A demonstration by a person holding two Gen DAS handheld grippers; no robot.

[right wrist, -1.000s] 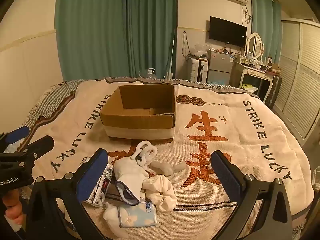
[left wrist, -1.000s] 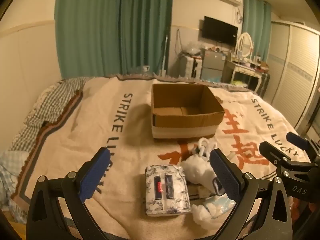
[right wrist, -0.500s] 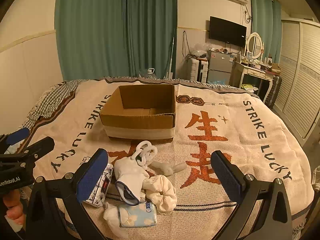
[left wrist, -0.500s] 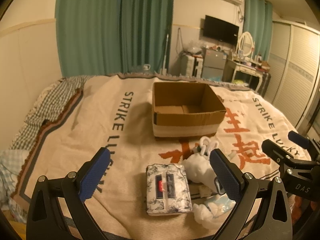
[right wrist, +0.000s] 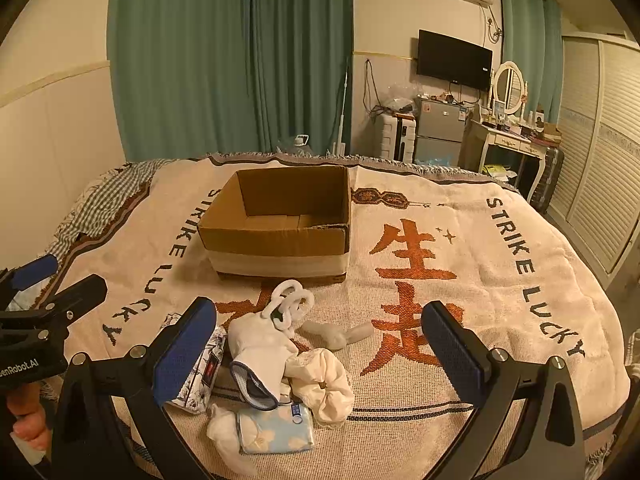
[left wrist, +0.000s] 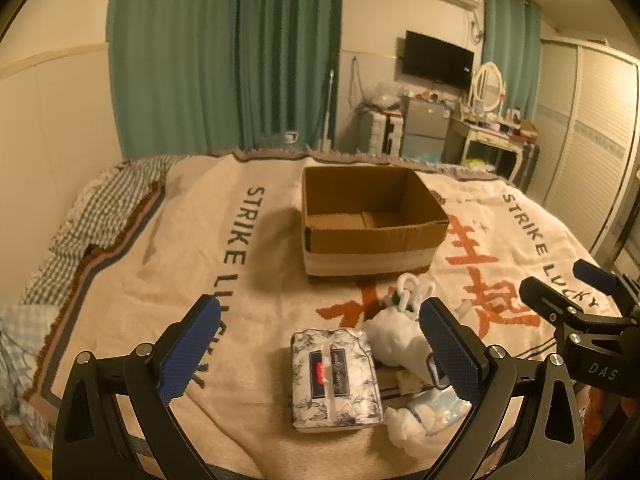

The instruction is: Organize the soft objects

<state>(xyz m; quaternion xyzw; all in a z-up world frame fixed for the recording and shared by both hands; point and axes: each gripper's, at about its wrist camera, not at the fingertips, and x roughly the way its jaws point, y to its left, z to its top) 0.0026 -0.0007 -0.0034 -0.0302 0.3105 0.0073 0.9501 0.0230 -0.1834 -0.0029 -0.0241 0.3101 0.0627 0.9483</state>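
An open, empty cardboard box [left wrist: 372, 224] [right wrist: 280, 224] stands in the middle of the bed. In front of it lies a pile of soft things: a floral tissue pack [left wrist: 334, 380] [right wrist: 200, 376], a white sock or pouch with a white plastic chain [right wrist: 260, 340] [left wrist: 394, 332], a cream scrunchie [right wrist: 326, 384], a light blue cloth packet [right wrist: 276, 428] and a grey soft piece [right wrist: 338, 334]. My left gripper [left wrist: 320, 354] is open and empty above the tissue pack. My right gripper [right wrist: 320, 352] is open and empty above the pile.
The bed is covered by a cream blanket [right wrist: 460, 264] with "STRIKE LUCKY" lettering and red characters. A checked pillow [left wrist: 108, 208] lies at the left edge. Green curtains, a TV, a small fridge and a dressing table stand beyond the bed's far end.
Both grippers have drifted very slightly; the pile and box sit where they were. Both stay open.
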